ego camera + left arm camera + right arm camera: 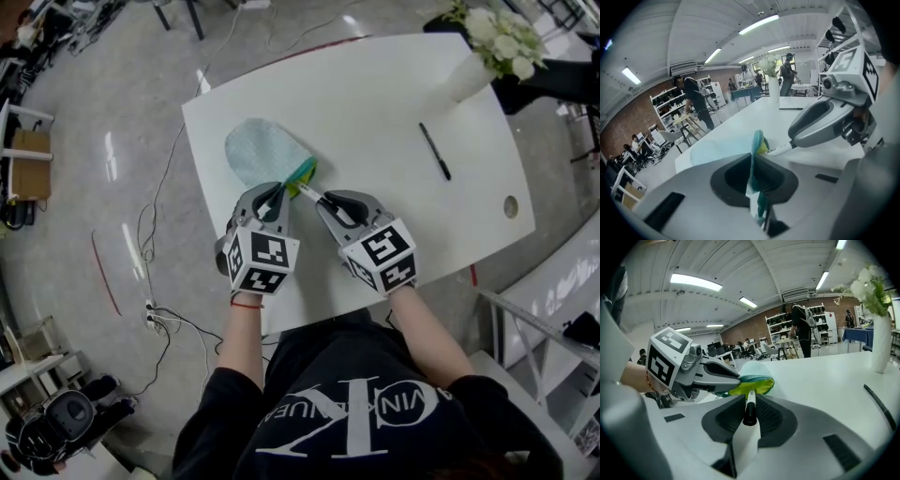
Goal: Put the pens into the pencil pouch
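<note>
Nearest us, our left gripper point(275, 199) pinches the open lip of the pencil pouch point(261, 150). Our right gripper point(317, 202) clamps a pen point(750, 405), tip at that mouth. We should hold the lip up and slide straight in. A second pen point(434, 150) lies well right of the pouch.

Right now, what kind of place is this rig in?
Probably an open workshop or lab, not a home: shelves of gear against a brick wall, loose cables across the floor, and people at work in the background under long ceiling lights.
</note>
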Demonstrator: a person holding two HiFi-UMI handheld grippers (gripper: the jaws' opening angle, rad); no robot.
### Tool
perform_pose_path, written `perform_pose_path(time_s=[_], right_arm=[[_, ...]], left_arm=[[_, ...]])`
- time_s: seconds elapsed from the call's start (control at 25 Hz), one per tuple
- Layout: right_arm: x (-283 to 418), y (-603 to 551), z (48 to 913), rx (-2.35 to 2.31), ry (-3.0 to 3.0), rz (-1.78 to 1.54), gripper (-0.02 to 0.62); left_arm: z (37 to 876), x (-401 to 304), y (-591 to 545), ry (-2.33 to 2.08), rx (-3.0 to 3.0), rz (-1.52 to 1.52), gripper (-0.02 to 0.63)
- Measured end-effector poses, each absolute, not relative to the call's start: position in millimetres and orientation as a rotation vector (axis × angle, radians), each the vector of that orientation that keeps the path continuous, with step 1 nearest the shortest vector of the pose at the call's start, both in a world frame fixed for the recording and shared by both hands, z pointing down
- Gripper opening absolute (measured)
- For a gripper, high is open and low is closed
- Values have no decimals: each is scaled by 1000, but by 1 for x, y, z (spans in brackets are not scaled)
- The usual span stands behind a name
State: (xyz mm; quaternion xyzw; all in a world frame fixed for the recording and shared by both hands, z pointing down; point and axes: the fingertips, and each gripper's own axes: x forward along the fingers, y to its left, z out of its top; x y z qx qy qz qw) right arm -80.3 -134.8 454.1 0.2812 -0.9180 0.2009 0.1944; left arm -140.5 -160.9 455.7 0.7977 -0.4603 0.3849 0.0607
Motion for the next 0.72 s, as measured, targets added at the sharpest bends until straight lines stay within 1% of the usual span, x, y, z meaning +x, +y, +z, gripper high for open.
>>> perform_pose_path(time_s=[0.72], right_arm=[[-121, -161, 477, 743, -2556, 473, 80]], left_arm=[[453, -127, -158, -1355, 2430, 1092, 17]])
